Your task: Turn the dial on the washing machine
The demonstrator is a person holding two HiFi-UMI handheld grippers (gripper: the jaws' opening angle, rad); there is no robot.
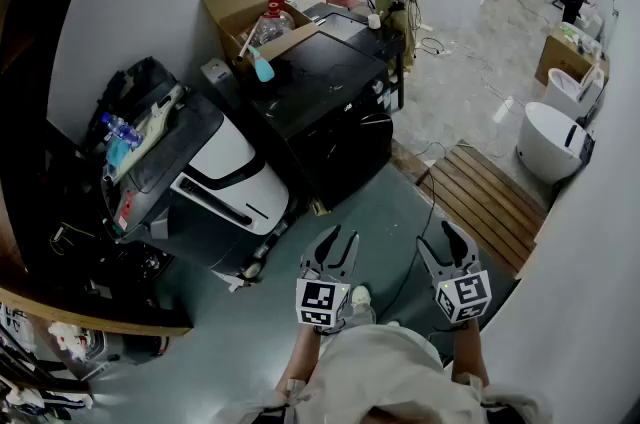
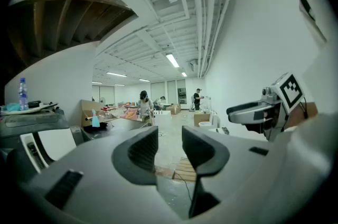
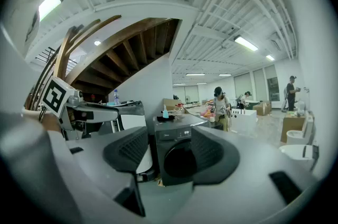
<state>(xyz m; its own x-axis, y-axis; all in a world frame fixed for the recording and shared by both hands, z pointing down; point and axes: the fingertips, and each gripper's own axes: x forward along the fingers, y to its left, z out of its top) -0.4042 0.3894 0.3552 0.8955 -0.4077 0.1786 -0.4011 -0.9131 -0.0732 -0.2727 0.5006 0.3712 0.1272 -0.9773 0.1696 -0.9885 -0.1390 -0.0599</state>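
the left gripper [image 2: 169,137] has its two jaws parted by a moderate gap and nothing sits between them; only far floor and room show through the gap. the right gripper [image 3: 170,139] is likewise parted and holds nothing, and its view looks through the gap at the black washing machine [image 1: 322,117], which stands well off, not touched by either jaw. its round door and a small lit panel face the grippers, but the dial is too small to pick out. in the head view both grippers hang side by side, low and close to the person's body, above the grey-green floor [image 1: 300,352], with open floor between them and the machine. a blue spray bottle [image 1: 262,68] stands on the machine's top, and an open cardboard box [image 1: 240,7] sits behind it. a white and dark appliance [image 1: 218,174] stands just beside the machine on the left, and a wooden slatted platform [image 1: 492,200] lies to its right, near a white tub [image 1: 548,144].
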